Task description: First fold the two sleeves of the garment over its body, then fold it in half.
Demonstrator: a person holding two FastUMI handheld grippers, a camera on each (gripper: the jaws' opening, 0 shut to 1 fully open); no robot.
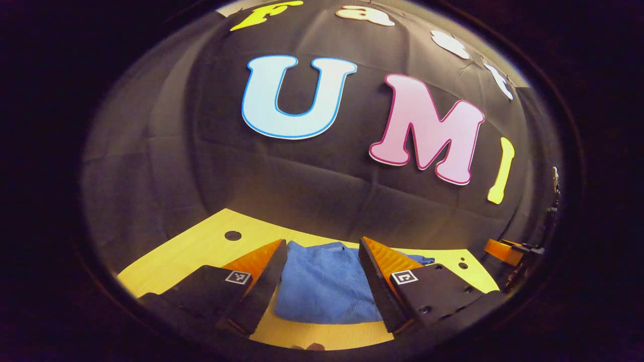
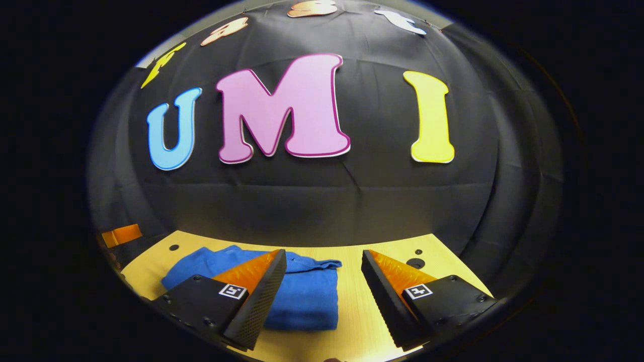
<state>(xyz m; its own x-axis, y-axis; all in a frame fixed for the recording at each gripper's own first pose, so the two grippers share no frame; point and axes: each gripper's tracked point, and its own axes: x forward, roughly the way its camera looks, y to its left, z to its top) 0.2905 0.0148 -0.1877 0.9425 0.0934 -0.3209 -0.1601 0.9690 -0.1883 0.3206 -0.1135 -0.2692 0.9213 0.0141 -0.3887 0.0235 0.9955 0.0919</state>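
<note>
Left gripper view: one blue garment [image 1: 324, 289], folded into a compact block, lies on the yellow tabletop [image 1: 196, 249], seen between the fingers of the left gripper [image 1: 322, 281]. Jaws spread, holding nothing, above the cloth. One round hole [image 1: 233, 235] far left in the tabletop. Part of the other gripper [image 1: 508, 251] at the right edge.

Right gripper view: same single garment [image 2: 302, 291] lies left of centre, behind the left finger. Right gripper [image 2: 324, 289] jaws spread, empty, bare tabletop [image 2: 352, 311] between them. Black cloth wall [image 2: 322, 201] behind.
</note>
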